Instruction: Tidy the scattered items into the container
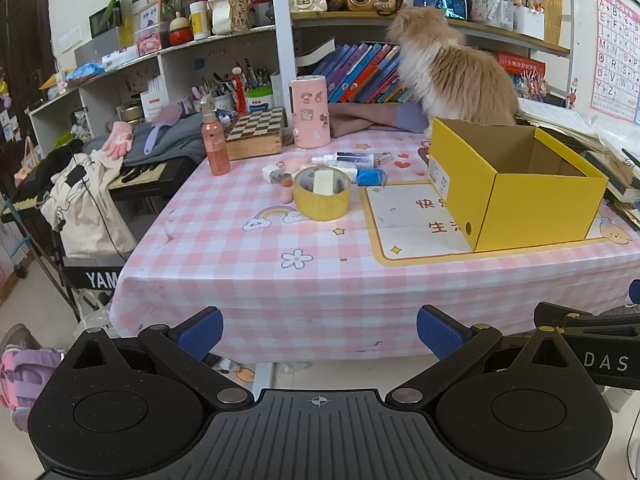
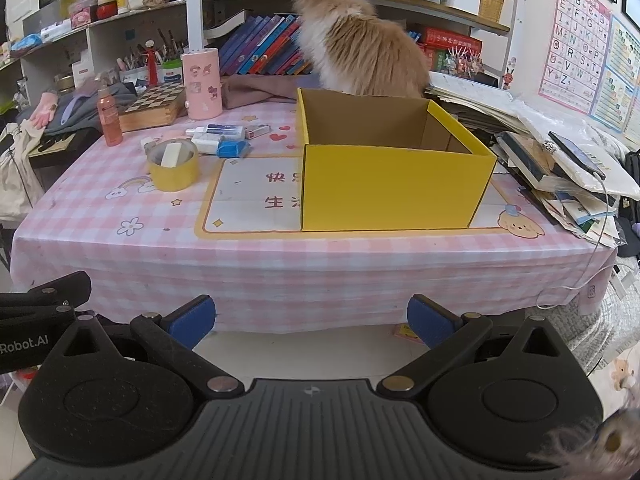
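Both tools waited short of the desk, nothing gathered yet.

The left tool (image 1: 319, 334) and right tool (image 2: 311, 322) were held level before the near edge of the pink checked desk (image 2: 280, 264), each with its blue-padded jaws spread wide and empty. The open yellow cardboard box (image 2: 384, 188) stood on the desk's right half, seemingly empty. The scattered items lay left of it: a yellow tape roll (image 1: 322, 200) with a white eraser (image 1: 324, 182) standing inside, a blue packet (image 1: 371, 177) and white tubes (image 1: 362, 158) just beyond. A sensible start: the left tool reaches for the nearest piece, the roll, pinching its wall, steering clear of the fluffy ginger cat (image 1: 452, 76) behind the box.
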Motion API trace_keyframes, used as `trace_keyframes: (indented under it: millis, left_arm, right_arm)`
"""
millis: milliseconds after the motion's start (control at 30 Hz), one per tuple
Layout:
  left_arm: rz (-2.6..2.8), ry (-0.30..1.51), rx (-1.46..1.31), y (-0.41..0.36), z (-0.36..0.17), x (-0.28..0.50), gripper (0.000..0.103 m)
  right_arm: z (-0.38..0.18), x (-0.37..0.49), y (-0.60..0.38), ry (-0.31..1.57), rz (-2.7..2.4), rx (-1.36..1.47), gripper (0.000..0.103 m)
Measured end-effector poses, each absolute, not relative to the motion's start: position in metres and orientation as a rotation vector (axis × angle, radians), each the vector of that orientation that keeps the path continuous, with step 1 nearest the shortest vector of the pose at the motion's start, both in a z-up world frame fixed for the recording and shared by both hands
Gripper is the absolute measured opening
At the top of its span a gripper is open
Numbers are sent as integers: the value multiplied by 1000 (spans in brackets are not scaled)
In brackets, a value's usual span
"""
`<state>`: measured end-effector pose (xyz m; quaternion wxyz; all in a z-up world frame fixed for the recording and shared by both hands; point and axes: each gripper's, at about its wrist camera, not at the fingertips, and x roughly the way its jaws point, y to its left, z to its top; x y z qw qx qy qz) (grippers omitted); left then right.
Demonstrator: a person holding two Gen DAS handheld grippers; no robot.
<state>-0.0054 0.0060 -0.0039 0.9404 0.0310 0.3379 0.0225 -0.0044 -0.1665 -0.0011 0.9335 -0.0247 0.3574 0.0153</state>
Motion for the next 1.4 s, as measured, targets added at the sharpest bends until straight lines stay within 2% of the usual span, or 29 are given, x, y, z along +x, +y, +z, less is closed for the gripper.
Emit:
trace_keyframes:
  millis: [700,1033,1267,1400]
  left_arm:
    - [79,645,13,52,2,2,103]
    - [142,644,15,68,-1,30,103]
    - [152,639,16,75,-4,61,103]
    - [171,653,2,81,-6,80,103]
  right_arm:
    - [7,10,-126,674,104,-65,102]
    - [2,50,-102,676,190,-73,98]
    - [-6,88,-92,705,253,-70,89]
    - [-10,113,-85,721,290,-68,89]
